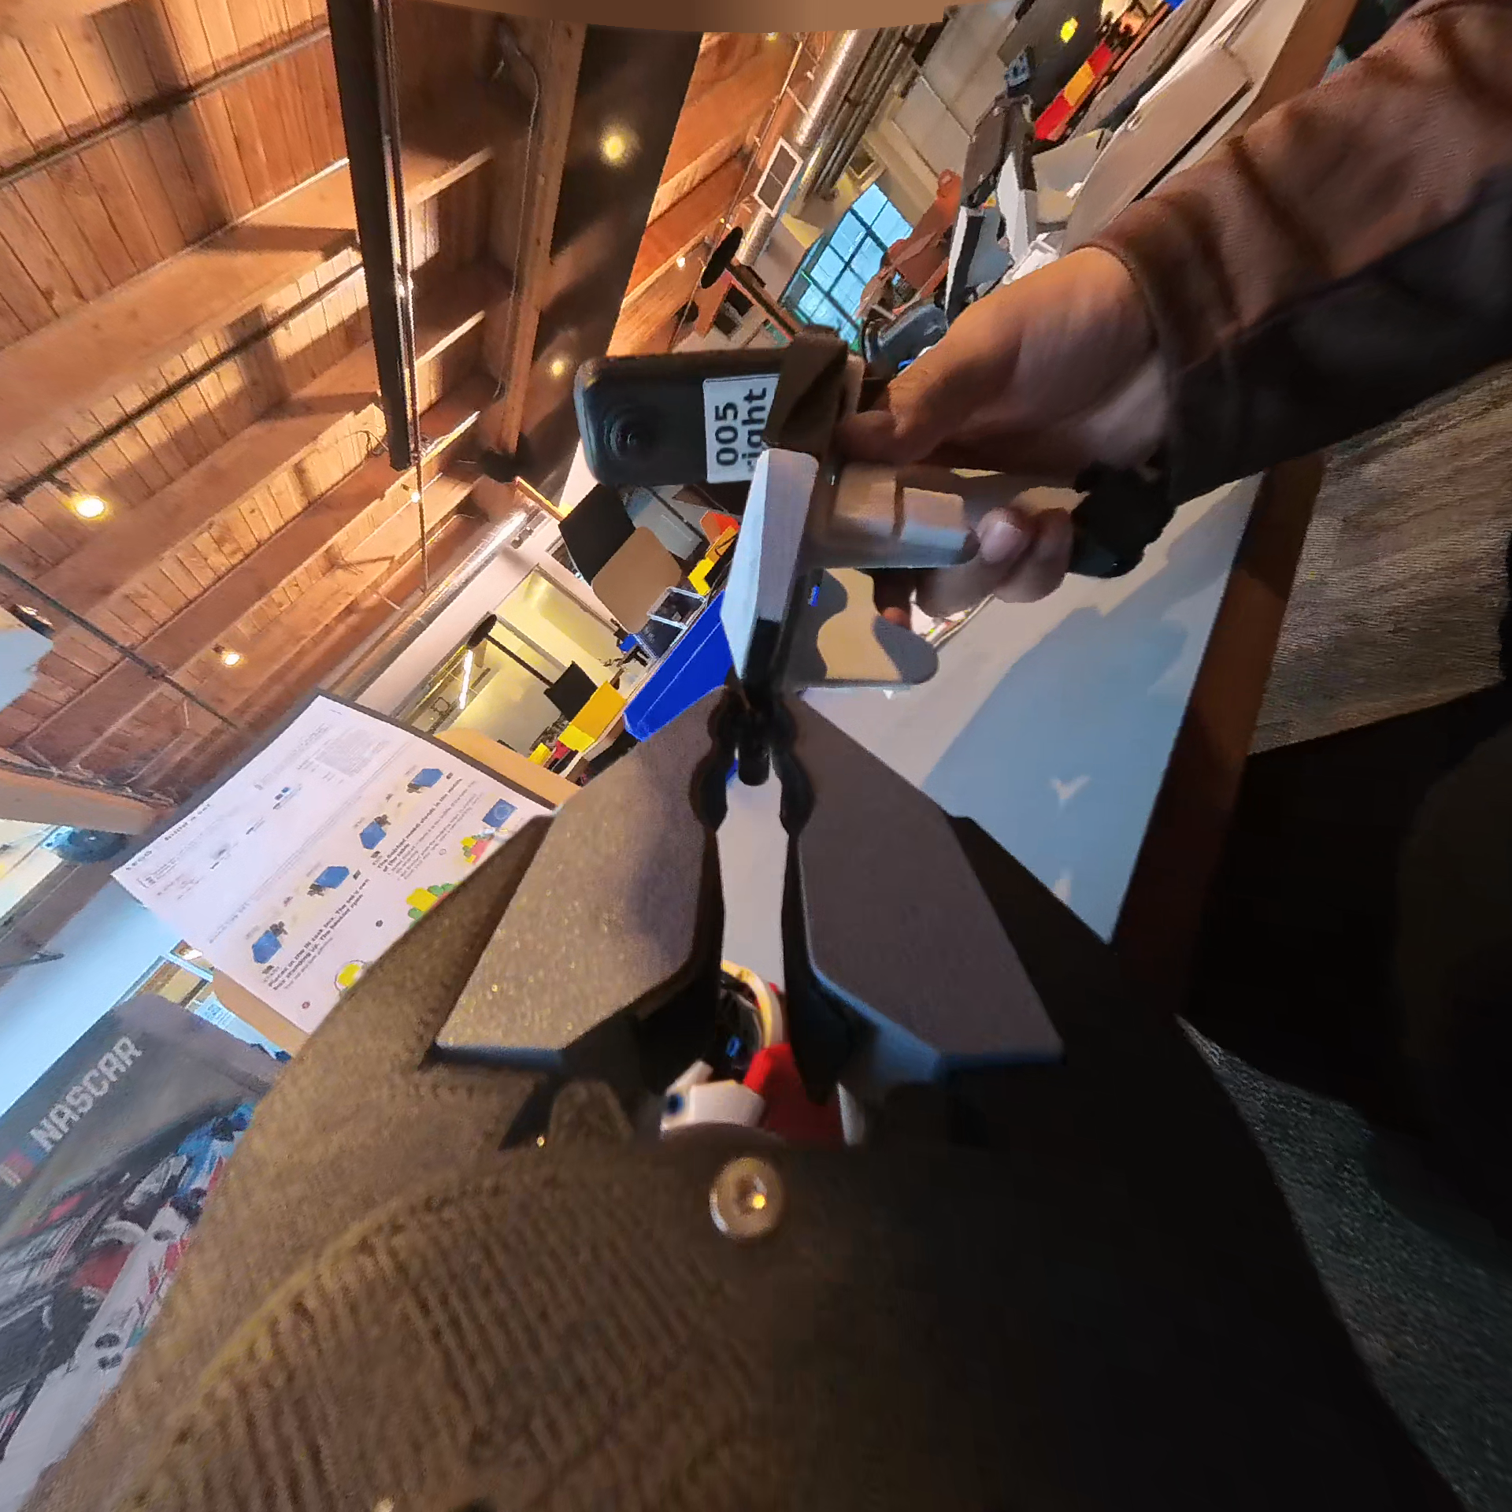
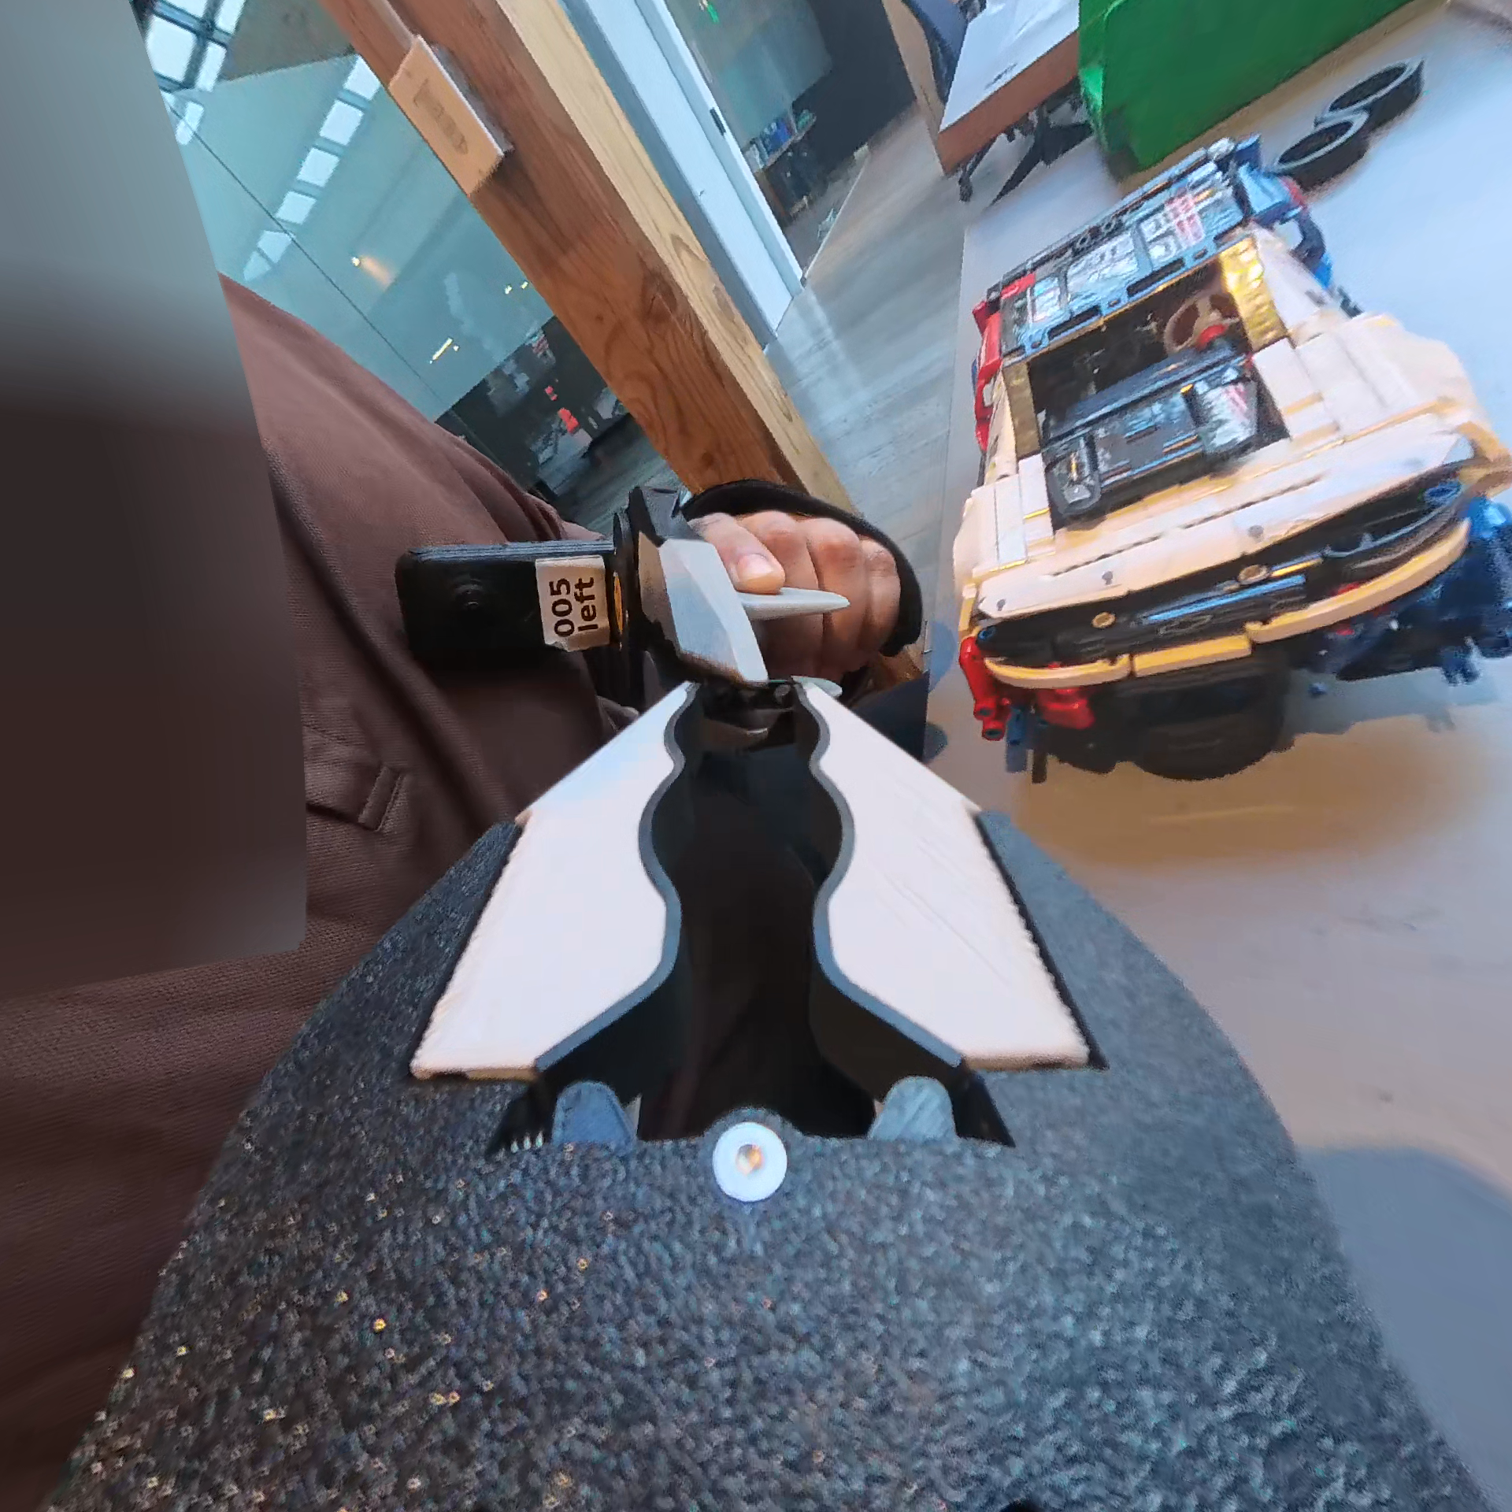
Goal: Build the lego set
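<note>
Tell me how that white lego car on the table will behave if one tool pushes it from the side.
The lego car would probably slide or pivot rather than roll, since it seems to sit partly off its wheels. Its many clipped white panels look apt to pop loose under a sideways shove. It looks large beside the tool, so likely heavy for one tool.

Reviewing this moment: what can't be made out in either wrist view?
- Small black piece between both grippers' tips: shape too small and dark, both views.
- Left gripper: which gripper grips the piece is unclear.
- Lego car: right side cut by frame edge, right wrist view.
- Instruction sheet: lower corner hidden behind left gripper's finger.
</note>
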A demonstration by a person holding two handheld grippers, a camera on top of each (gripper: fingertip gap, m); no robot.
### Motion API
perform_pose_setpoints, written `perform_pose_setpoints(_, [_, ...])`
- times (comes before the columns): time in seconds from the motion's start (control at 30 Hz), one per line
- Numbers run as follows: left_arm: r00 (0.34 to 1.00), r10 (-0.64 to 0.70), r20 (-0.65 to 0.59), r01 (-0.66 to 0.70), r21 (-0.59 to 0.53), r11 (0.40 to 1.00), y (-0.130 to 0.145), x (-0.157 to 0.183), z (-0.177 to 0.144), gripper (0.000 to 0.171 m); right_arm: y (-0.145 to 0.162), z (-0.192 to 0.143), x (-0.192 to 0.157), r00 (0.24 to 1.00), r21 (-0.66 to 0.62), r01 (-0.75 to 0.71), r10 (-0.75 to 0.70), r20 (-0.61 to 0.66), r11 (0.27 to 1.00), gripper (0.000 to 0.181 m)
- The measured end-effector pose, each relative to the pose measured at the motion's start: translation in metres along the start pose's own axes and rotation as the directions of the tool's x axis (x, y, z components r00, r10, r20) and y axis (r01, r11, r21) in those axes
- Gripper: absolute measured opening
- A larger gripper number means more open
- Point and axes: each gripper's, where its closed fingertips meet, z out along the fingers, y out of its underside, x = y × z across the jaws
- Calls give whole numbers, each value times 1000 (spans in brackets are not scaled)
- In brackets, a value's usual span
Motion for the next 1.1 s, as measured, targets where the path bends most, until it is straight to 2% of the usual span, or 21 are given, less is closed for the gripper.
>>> perform_pose_setpoints(0.13, [999, -19, -27, 19, -15, 1000, 3, 11, -4, 5, 10, 3, 2, 1000, -27, -6, 6, -7, 1000, 20])
perform_pose_setpoints(0.43, [999, 30, -28, -31, -41, 999, 9, 14, -3, 5, 13, 2, 6, 1000, 12, 21, -21, -12, 1000, 14])
perform_pose_setpoints(0.57, [994, 104, -42, -105, -40, 994, 8, 16, -4, 5, 14, -5, 4, 997, -15, 67, -67, -42, 998, 15])
perform_pose_setpoints(0.77, [991, 119, -57, -119, -8, 993, 1, 16, -5, 5, 13, -1, 0, 995, -20, 84, -85, -46, 996, 22])
perform_pose_setpoints(1.1, [980, 188, -67, -185, 50, 982, -10, 19, -4, 5, 15, 3, -7, 994, 6, -41, 41, 100, 999, 24])
